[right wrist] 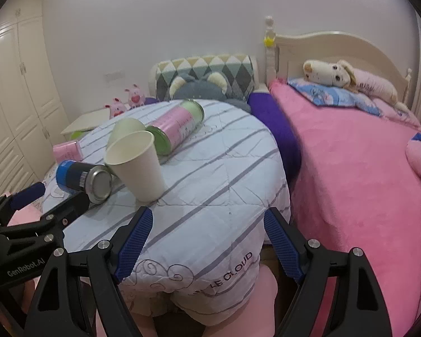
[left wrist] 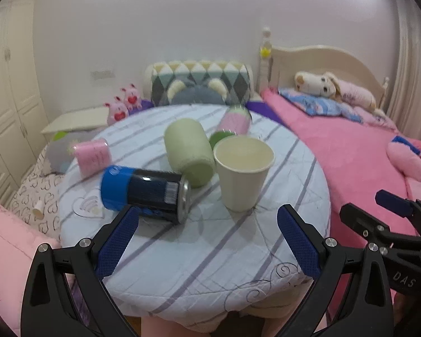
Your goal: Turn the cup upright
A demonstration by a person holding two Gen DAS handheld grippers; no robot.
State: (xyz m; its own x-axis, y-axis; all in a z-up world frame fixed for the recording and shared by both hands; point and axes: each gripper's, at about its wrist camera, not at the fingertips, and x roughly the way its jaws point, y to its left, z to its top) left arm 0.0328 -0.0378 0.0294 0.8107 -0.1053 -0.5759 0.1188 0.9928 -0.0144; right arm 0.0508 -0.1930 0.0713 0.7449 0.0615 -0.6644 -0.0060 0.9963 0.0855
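A cream paper cup [left wrist: 242,172] stands upright, mouth up, on the round table with the striped cloth [left wrist: 210,252]; it also shows in the right wrist view [right wrist: 139,168]. My left gripper [left wrist: 207,221] is open and empty, a short way in front of the cup. My right gripper [right wrist: 207,224] is open and empty, lower and to the right of the cup, over the table's near edge. The right gripper also shows in the left wrist view [left wrist: 379,216].
A blue and black can [left wrist: 146,193] lies on its side left of the cup. A pale green cup [left wrist: 189,151] lies behind it. A pink and green canister [right wrist: 176,127] lies further back. A pink pack [left wrist: 92,156] lies left. A pink bed [right wrist: 350,168] is right.
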